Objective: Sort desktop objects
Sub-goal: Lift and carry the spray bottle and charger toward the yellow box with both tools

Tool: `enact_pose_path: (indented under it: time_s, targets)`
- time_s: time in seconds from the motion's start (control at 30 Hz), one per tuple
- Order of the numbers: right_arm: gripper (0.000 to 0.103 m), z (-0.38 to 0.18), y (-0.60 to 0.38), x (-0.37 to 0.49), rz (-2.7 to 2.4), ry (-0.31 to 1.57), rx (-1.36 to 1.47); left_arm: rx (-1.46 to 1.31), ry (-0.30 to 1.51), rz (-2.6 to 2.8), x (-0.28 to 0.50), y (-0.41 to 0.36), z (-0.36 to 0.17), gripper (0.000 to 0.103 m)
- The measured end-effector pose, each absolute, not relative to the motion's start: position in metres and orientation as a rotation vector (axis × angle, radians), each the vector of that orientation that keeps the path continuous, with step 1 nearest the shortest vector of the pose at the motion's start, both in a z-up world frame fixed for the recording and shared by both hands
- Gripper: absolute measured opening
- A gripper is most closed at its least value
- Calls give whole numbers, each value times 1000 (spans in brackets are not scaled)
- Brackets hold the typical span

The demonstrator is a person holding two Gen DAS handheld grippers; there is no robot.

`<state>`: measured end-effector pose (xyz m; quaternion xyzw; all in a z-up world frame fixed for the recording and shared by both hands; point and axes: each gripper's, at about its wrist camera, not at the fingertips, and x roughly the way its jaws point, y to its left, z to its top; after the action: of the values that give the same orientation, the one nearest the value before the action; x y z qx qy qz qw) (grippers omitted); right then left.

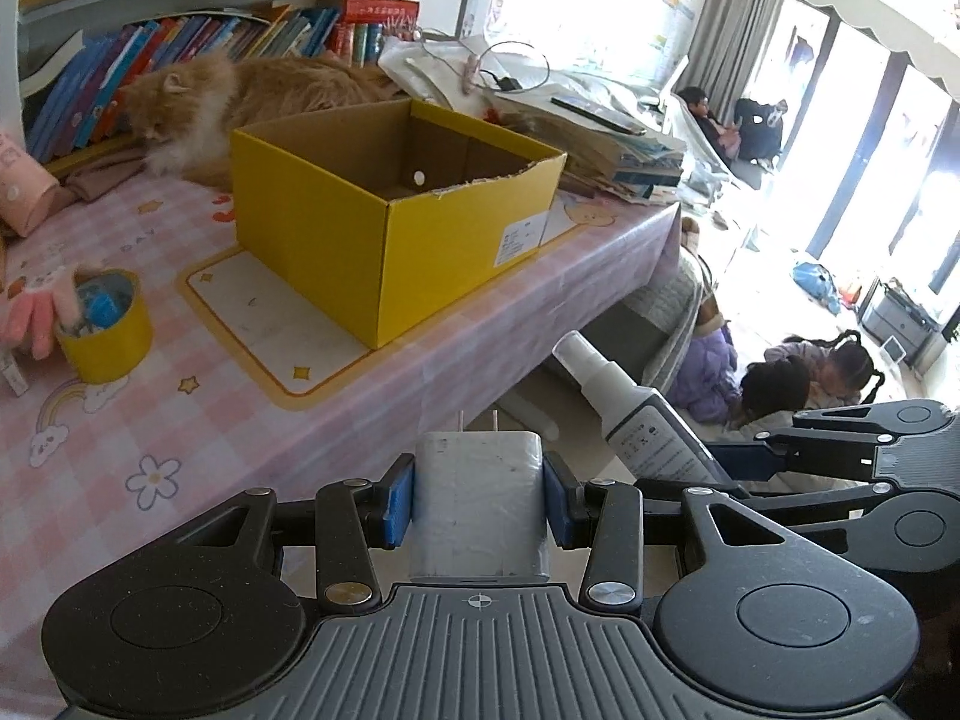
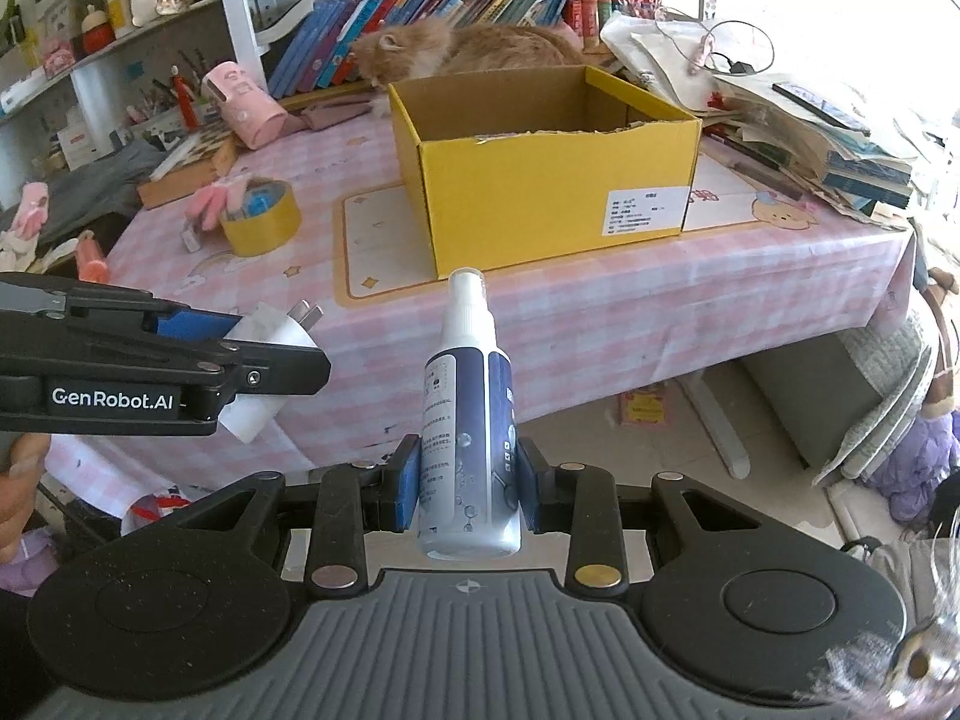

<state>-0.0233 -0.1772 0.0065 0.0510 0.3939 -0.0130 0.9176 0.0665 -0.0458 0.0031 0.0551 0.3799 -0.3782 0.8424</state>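
My left gripper (image 1: 478, 501) is shut on a white plug charger (image 1: 478, 510), prongs pointing forward, held off the table's front edge. It also shows in the right wrist view (image 2: 264, 354). My right gripper (image 2: 468, 483) is shut on a white and blue spray bottle (image 2: 468, 420), nozzle forward; the bottle also shows in the left wrist view (image 1: 636, 414). An open yellow cardboard box (image 1: 384, 204) stands on the pink checked table (image 1: 180, 420), ahead of both grippers; it also shows in the right wrist view (image 2: 540, 168). Its inside looks bare.
A yellow tape roll (image 2: 261, 216) with small items lies left of the box. An orange cat (image 2: 474, 51) lies behind the box, before a row of books (image 2: 420, 18). Stacked papers and books (image 2: 810, 120) fill the table's right end. Children (image 1: 804, 384) sit on the floor.
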Motion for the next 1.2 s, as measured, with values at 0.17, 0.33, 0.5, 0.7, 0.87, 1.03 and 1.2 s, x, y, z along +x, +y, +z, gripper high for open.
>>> enact_pose_path:
  time_s: [0.17,0.33,0.5,0.7,0.87,1.03,1.2]
  targets:
    - [30,8,-180,-18,-29,803,101,117,790,-789,71,-46,4,42]
    - [30,8,-182,-9,-12,804,103,99,770,-757,74,-42,7,42]
    - [30,5,-183,-7,-1,822,95,80,787,-759,77,-43,4,42]
    - [30,4,-190,-13,-39,826,114,96,793,-800,76,-52,1,42]
    - [30,4,-196,-18,-73,823,140,121,786,-829,76,-58,2,42]
    - [30,6,-205,-12,-92,818,180,162,760,-837,74,-59,3,42]
    - [30,0,-210,4,-58,859,221,201,709,-805,79,-59,8,42]
